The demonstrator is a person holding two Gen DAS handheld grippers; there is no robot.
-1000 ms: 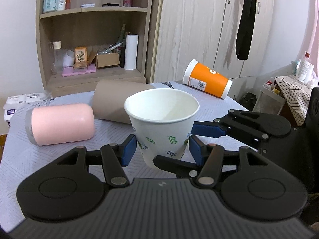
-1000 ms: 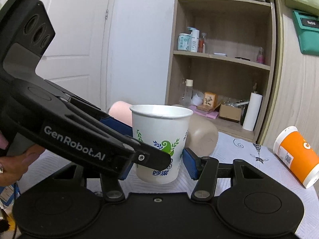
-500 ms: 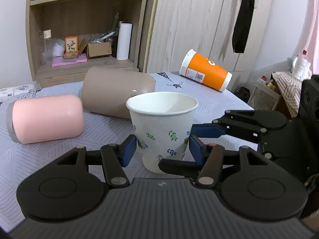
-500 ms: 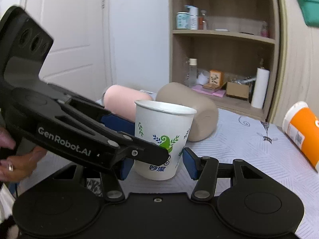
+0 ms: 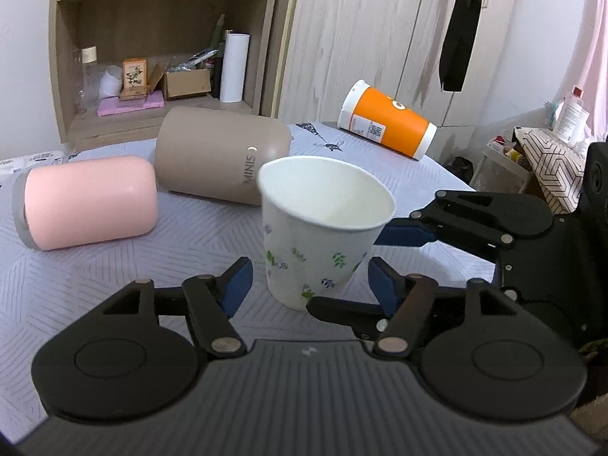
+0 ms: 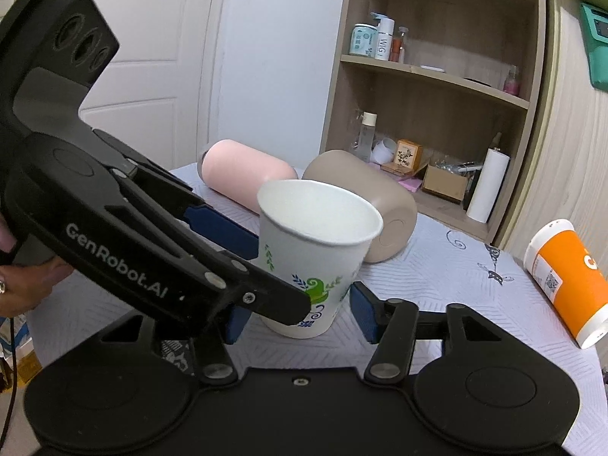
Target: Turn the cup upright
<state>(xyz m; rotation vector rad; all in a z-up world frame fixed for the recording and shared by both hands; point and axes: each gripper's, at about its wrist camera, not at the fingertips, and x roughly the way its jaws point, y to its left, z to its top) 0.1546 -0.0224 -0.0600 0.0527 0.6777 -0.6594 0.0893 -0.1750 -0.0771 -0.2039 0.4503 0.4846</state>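
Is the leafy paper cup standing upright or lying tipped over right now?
Upright, leaning slightly: the paper cup has its open rim on top and its base down on the tablecloth.

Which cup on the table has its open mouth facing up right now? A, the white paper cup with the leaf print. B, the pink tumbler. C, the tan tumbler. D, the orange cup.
A: the white paper cup stands mouth up between the open jaws of both grippers, while the pink tumbler, the tan tumbler and the orange cup all lie on their sides.
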